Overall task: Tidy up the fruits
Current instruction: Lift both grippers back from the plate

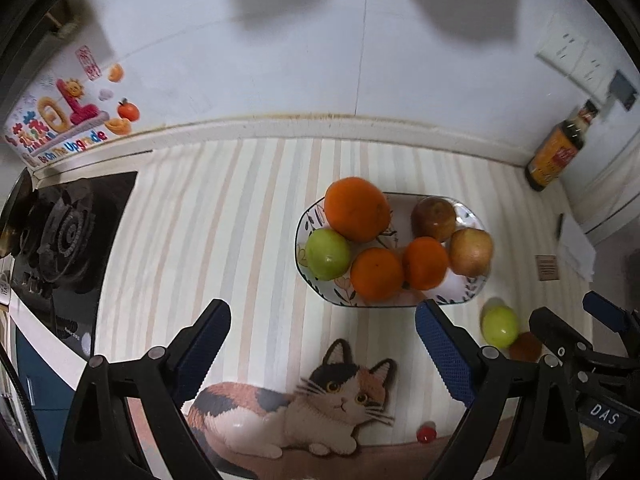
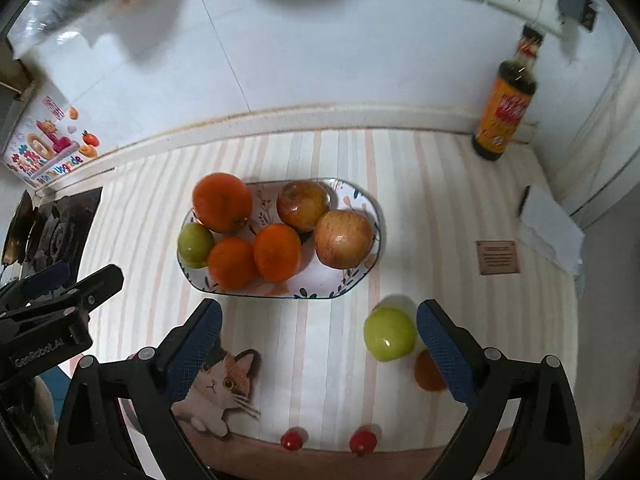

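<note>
Both my grippers hang spread wide and empty above the striped mat: left gripper (image 1: 322, 346), right gripper (image 2: 320, 344). Next loose fruit, I judge: the green apple (image 2: 389, 333). Come straight down, straddle its widest part, close gently (the skin looks slick). It lies on the mat just inside my right-hand finger (image 2: 440, 344), untouched, near the plate (image 2: 320, 290) of six fruits.
</note>
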